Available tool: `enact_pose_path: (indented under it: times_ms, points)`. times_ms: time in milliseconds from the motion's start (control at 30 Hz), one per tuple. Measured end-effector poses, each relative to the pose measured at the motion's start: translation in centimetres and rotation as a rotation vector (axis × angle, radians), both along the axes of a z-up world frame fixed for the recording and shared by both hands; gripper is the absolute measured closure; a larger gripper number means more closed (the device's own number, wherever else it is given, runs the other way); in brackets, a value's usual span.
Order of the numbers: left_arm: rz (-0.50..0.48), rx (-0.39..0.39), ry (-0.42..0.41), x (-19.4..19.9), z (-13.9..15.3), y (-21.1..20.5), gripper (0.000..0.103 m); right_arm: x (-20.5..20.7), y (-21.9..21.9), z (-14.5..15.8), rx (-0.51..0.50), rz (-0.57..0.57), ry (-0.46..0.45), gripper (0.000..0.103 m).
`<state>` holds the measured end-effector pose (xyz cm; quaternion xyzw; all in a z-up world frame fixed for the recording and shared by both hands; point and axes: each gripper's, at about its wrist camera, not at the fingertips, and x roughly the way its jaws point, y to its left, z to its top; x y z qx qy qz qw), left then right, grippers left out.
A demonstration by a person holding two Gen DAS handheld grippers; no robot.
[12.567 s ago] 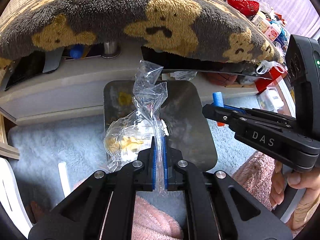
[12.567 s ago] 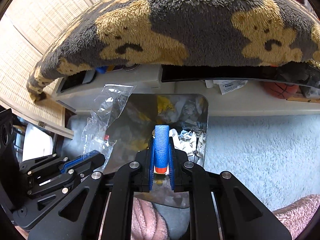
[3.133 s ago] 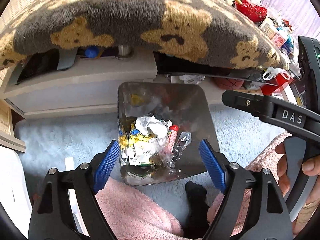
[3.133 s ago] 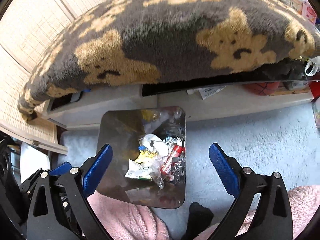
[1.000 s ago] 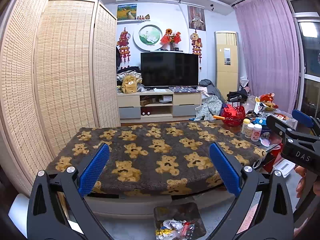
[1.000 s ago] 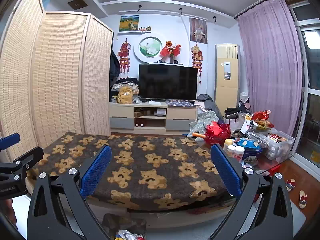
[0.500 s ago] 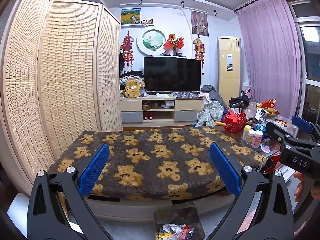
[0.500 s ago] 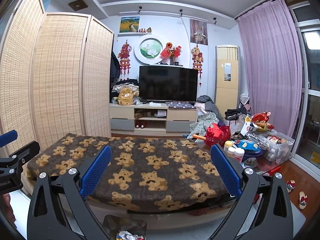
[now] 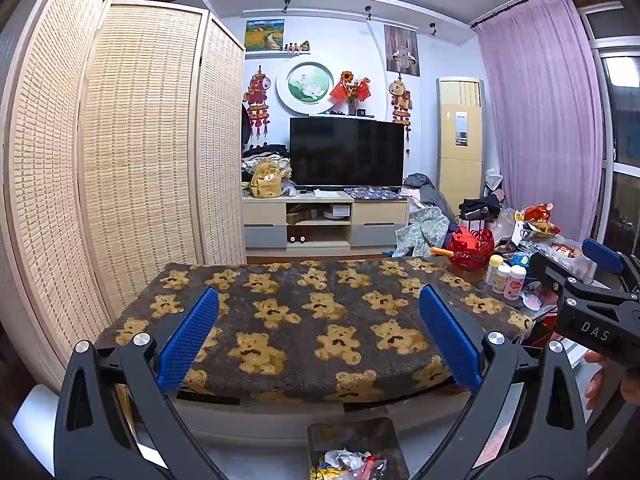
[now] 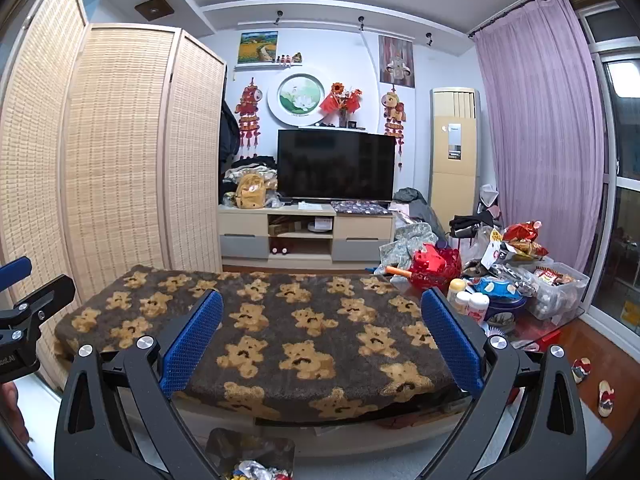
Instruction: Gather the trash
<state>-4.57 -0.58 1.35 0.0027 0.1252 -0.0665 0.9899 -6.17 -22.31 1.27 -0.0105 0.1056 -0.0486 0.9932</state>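
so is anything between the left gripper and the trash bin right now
Nothing visible. The left gripper is open and empty, raised over the bear blanket's near edge; the trash bin sits on the floor below it, unobstructed.

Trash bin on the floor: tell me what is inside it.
In the trash bin, crumpled white and silvery wrappers, yellow scraps and a red piece lie piled. The frame edge cuts off its near part, and anything under the pile is hidden.

Bin [image 9: 352,436] and trash [image 9: 348,465] cut off by bottom edge.
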Motion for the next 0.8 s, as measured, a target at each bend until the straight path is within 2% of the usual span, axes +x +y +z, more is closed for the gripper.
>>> enact_pose_path:
  times_ms: [800]
  points:
    - [-0.010, -0.007, -0.004, -0.36, -0.03, -0.07, 0.008, -0.25, -0.01, -0.36, 0.013, -0.014, 0.001, 0.003]
